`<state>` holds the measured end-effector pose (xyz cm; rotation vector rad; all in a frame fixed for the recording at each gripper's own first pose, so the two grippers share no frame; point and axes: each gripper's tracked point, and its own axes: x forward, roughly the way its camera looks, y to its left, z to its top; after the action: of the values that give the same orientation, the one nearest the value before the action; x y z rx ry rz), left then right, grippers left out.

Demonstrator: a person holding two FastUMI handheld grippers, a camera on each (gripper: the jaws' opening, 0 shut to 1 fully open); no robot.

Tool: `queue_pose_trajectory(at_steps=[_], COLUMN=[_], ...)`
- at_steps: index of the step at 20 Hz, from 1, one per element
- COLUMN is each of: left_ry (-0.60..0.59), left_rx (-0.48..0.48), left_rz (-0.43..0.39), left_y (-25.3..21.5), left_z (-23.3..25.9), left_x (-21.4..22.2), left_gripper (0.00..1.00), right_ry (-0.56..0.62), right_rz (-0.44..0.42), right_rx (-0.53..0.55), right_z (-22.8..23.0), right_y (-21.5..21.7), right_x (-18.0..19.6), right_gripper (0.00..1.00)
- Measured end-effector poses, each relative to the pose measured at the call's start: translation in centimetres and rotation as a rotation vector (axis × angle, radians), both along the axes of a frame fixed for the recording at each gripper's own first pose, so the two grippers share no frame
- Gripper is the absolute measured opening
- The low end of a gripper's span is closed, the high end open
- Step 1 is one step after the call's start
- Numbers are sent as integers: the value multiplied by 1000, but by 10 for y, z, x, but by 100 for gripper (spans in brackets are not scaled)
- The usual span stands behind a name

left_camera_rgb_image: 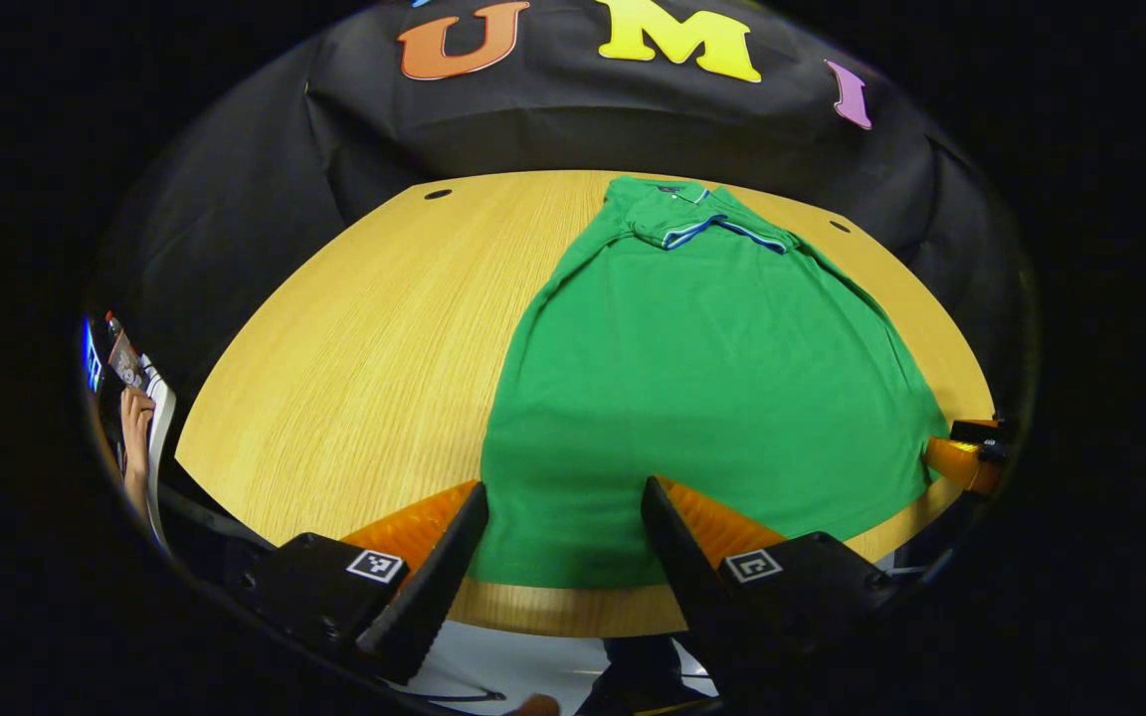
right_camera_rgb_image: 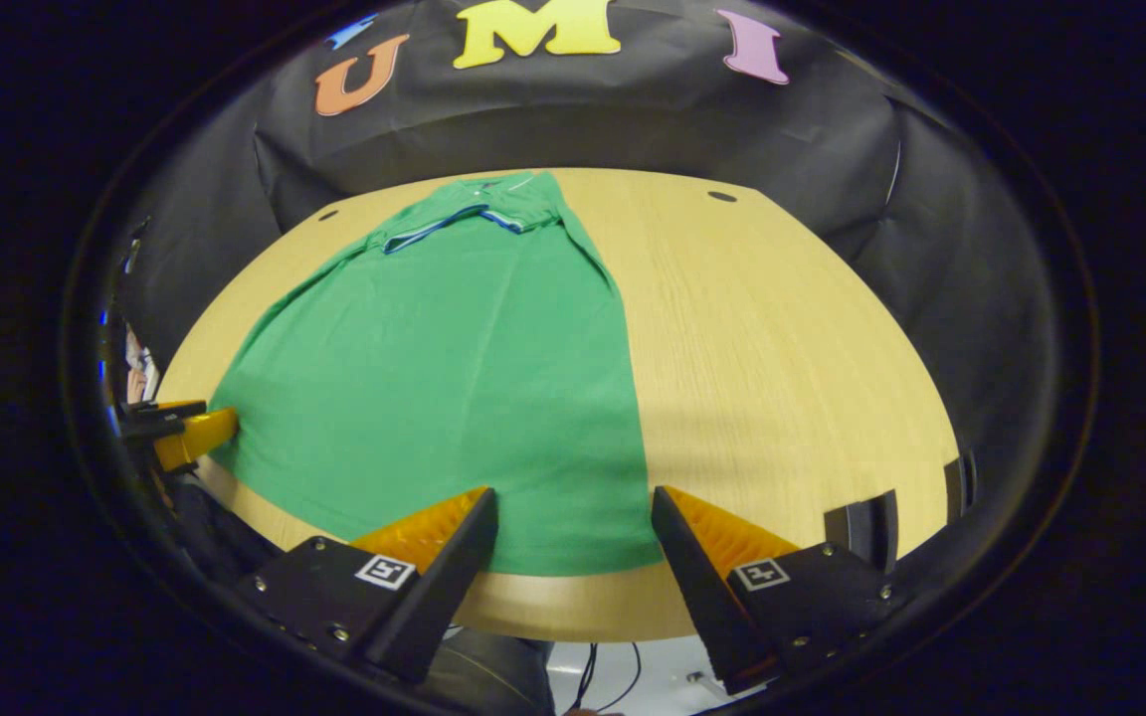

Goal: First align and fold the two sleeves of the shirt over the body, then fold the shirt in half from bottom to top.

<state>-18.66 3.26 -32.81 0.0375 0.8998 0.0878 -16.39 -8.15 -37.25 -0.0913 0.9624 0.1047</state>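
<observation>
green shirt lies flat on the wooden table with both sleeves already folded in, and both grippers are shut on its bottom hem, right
Not quite. The left gripper and right gripper are open, their fingers spread at the bottom corners of the green shirt, not clamped on the hem; each gripper's own view shows this. The rest holds: the shirt lies flat on the wooden table with its sleeves folded in.

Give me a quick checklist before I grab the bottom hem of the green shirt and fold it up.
1. Sleeves folded over the shirt body: ok, trim bands lie near the collar.
2. Left gripper open at the hem's left corner: ok.
3. Right gripper open at the hem's right corner: ok.
4. Fingers touching fabric: cannot tell.
5. Shirt flat on table: ok.
</observation>
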Motion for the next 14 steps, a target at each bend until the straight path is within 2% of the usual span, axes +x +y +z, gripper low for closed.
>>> queue_pose_trajectory(at_steps=[1,2,3,5,14], left_ry=[9,15,4,-10,16], left_rx=[-7,-13,-18,18,-40], left_rz=[-16,-48,-62,-48,-45], left_y=[-6,-14,-20,-20,-25], left_z=[0,0,1,0,12], left_x=[-1,2,3,7,9], left_gripper=[99,96,65,4,3], right_ry=[4,6,1,4,20], right_rz=[10,24,31,28,21], right_rx=[2,23,60,43,87], right_z=[0,0,1,0,13], right_y=[3,9,21,21,27], right_x=[1,1,2,1,13], right_gripper=[100,76,51,2,1])
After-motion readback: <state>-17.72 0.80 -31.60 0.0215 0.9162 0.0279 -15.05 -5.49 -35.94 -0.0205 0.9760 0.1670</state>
